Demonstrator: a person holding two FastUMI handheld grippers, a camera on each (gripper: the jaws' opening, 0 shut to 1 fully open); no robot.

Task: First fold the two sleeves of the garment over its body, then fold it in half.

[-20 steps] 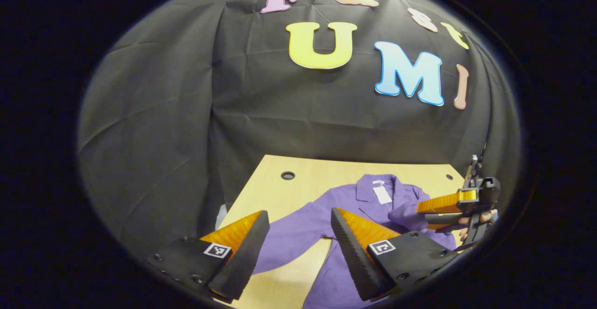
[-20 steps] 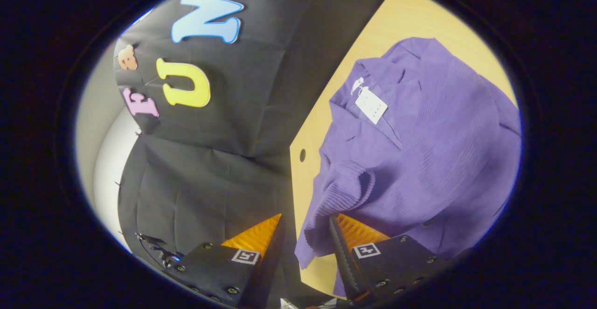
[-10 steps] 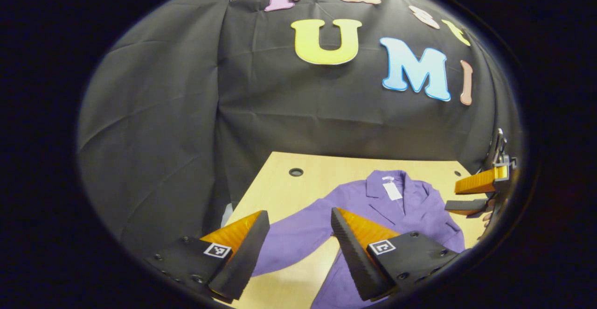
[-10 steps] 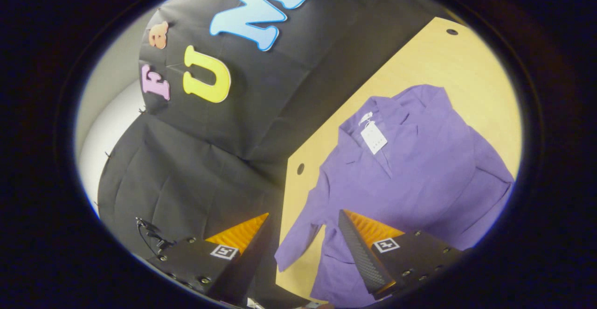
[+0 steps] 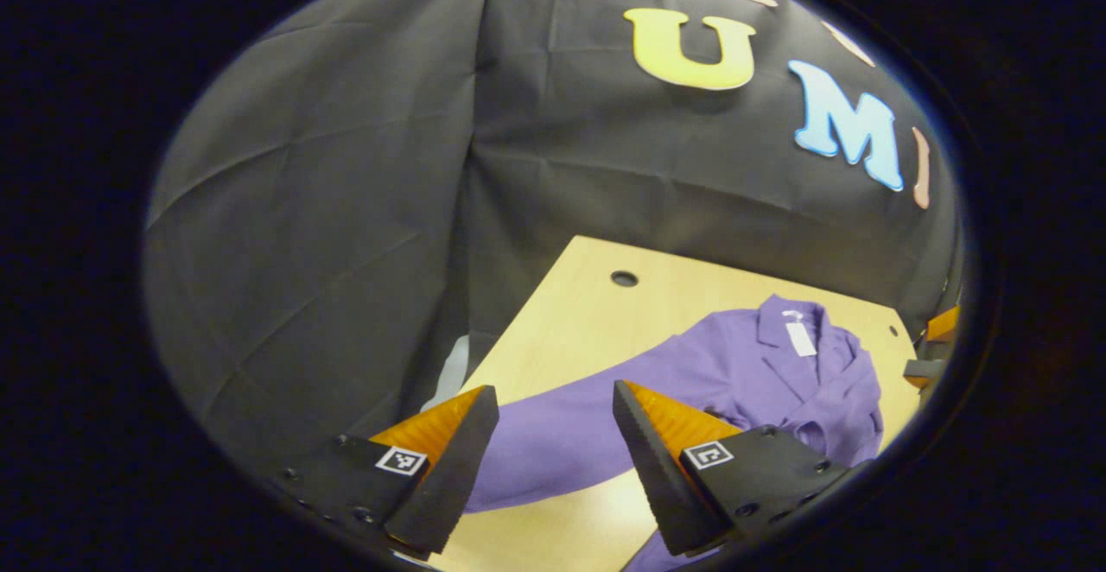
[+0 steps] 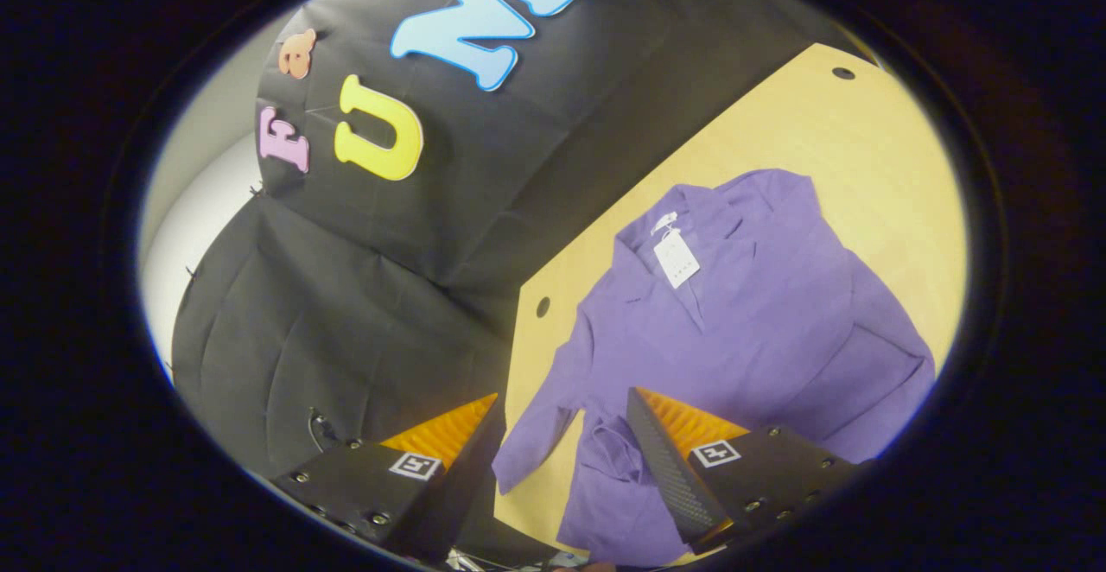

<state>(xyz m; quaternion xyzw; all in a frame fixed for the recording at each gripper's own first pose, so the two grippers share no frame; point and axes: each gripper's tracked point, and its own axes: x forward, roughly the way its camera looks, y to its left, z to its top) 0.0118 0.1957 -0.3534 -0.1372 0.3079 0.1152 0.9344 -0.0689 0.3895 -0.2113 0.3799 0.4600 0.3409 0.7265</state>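
Garment [image 6: 743, 321], purple, lies flat on my pale wood surface [image 6: 873, 157], collar toward the black cloth wall; one sleeve already lies over the body, the other sleeve [image 5: 570, 434] stretches out just beyond my left tongs [image 5: 553, 455]. Soft, light cloth, likely drapes and slips; I'd pinch that sleeve near its cuff. Left tongs wide apart, empty. Right tongs [image 6: 562, 460] wide apart too, holding nothing, hovering above the hem.

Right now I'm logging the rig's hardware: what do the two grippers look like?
Left gripper and right gripper look alike: two wedge-shaped fingers with ridged faces, tapering to points, on black plates held by screws. Each plate carries a small square black-and-white marker.
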